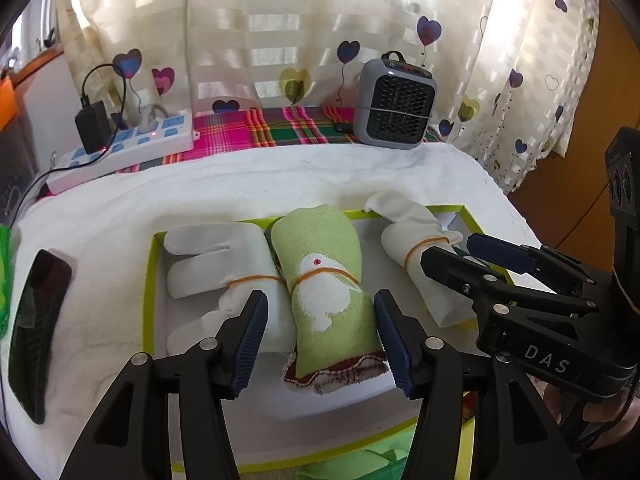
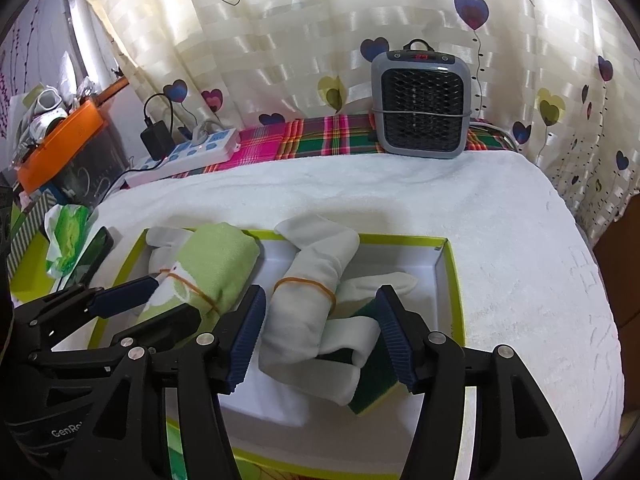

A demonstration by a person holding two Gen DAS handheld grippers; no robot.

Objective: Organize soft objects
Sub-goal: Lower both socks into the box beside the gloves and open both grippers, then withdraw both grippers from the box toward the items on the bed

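- One big white towel (image 1: pixel 280 184) covers the worktop, and a bright checked cloth (image 1: pixel 288 126) shows at the far edge.
- A flat box with a green rim (image 1: pixel 150 280) sits on the towel.
- Three soft rolls lie side by side inside the box, each tied with a rubber band: a white roll (image 1: pixel 224 268) on the left, a green roll with a white bird (image 1: pixel 324 280) in the middle, and another white roll (image 2: pixel 312 300) on the right.
- The left tongs (image 1: pixel 322 338) stand wide, one finger on each side of the green roll, not squeezing it.
- The right tongs (image 2: pixel 322 334) stand wide too, around the right white roll, not pressing it.
- A small grey fan heater (image 1: pixel 394 104) stands at the back.
- A white power strip (image 1: pixel 132 148) lies at the back left.
- A dark phone (image 1: pixel 38 332) rests on the towel left of the box.
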